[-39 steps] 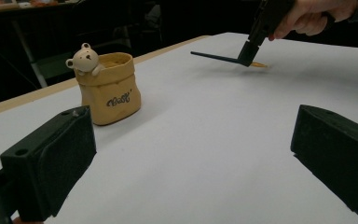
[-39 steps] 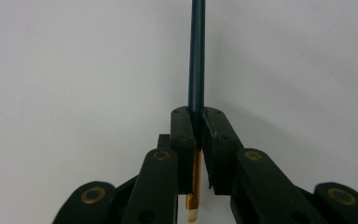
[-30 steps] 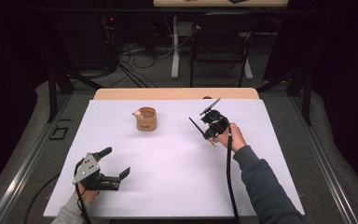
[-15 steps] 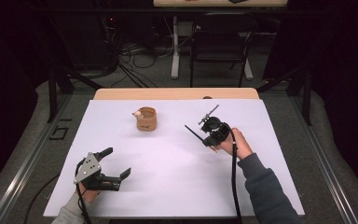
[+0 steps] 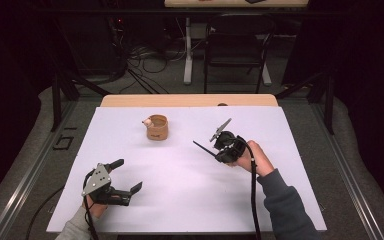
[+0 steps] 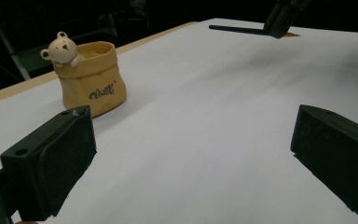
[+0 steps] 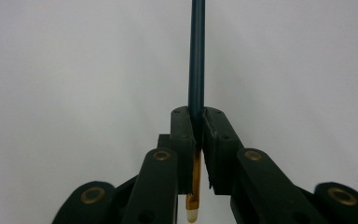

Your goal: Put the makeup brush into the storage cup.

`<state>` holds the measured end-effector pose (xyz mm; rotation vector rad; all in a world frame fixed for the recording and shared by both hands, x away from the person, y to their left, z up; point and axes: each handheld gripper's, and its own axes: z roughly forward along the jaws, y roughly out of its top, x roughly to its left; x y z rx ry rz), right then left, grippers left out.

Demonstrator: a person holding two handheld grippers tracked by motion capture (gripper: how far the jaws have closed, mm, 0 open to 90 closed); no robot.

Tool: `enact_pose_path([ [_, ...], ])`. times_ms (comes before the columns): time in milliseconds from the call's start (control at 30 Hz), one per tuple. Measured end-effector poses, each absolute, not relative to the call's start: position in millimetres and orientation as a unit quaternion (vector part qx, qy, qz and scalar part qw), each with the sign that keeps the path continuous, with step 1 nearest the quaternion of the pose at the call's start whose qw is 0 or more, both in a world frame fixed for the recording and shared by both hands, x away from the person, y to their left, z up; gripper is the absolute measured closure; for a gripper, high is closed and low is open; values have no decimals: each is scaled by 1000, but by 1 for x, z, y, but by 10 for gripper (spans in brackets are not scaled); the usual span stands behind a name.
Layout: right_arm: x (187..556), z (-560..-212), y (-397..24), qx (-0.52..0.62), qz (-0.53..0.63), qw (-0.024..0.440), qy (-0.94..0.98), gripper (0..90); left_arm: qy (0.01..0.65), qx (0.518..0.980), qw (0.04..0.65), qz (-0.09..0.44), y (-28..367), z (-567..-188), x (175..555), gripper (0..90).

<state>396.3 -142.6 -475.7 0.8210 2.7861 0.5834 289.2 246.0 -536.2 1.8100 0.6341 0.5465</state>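
A tan pouch-shaped cup (image 5: 156, 129) with a small bear figure on its rim stands upright at the back left of the white table top (image 5: 180, 205); in the left gripper view the cup (image 6: 91, 79) is ahead and to the left. My right gripper (image 5: 218, 151) hovers right of centre, shut on a thin dark stick (image 5: 202, 147) that points left. The right gripper view has the jaws (image 7: 196, 116) pinching the stick (image 7: 196, 56), its amber end poking out behind them. My left gripper (image 5: 129, 175) rests near the front left, open, with nothing between its jaws (image 6: 193, 154).
A wooden strip (image 5: 190, 100) runs along the table's far edge. Beyond it on the floor are a dark chair frame (image 5: 237, 50), a white stand and loose cables. Metal rails (image 5: 25, 175) flank the table on both sides.
My right hand has drifted toward the front of the table, carrying the stick with it. The left gripper and the cup have stayed put.
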Motion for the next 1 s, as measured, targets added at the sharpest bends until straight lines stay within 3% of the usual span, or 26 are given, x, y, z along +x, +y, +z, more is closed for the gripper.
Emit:
enact_pose_path([
  [367,387,-479,-132,247,236,104,934,835,259,792,522,180,238,-536,293,0],
  [1000,376,-481,-107,185,200,81,959,835,225,836,486,117,213,-540,302,0],
])
